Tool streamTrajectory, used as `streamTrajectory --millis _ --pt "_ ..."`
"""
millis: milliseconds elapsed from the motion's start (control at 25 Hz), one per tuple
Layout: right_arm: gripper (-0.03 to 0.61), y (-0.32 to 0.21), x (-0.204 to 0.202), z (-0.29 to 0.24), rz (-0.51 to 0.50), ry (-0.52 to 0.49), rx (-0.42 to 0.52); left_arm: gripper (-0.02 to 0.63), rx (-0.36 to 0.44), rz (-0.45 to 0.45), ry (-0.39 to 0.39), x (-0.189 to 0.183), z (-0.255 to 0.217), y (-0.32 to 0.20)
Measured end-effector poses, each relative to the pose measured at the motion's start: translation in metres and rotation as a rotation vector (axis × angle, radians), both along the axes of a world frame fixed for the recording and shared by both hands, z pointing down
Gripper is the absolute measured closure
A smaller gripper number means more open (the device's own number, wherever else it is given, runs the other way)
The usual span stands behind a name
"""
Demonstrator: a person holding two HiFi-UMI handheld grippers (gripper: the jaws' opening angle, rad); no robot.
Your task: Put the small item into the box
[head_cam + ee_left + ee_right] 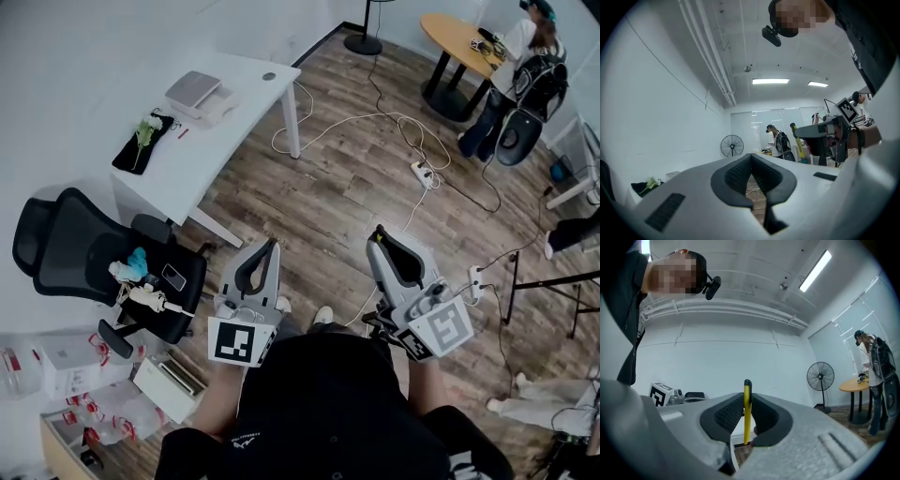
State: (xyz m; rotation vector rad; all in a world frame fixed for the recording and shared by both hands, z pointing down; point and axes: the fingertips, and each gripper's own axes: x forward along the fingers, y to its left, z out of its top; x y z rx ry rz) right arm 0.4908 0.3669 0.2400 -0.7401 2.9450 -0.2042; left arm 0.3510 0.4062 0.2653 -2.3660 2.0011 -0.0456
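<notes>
Wood floor (347, 197) office, both grippers held up close to the body

Left gripper (751, 157) has its jaws pressed together with nothing in them. Right gripper (746, 395) is clamped tight on a thin yellow item (747, 416) that stands upright and pokes out past the tips. Off to the left there's a black office chair (66, 244) with a pile of boxes and bags (84, 384) beside it, then a white desk (234, 103). Way back, a person (511, 66) stands at a round table (455, 37).
</notes>
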Motion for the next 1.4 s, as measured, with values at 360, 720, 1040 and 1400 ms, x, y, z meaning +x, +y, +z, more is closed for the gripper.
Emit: streamTrajectory --millis 360,720,1040,1400 --pt "0.525 -0.017 0.015 0.01 0.058 -0.002 -0.044 0.609 -0.014 0.013 0.036 0.004 0.013 -0.013" --pt "0.525 -0.054 -0.004 0.015 0.087 0.01 -0.045 0.609 -0.044 0.022 0.056 -0.024 0.029 -0.053" --pt "0.525 -0.122 -0.029 0.026 0.136 0.028 -0.083 0.609 -0.033 0.096 0.076 -0.044 0.035 -0.135" --pt "0.525 -0.207 -0.075 0.028 0.193 -0.001 -0.122 0.609 -0.022 0.154 0.115 -0.094 0.031 -0.229"
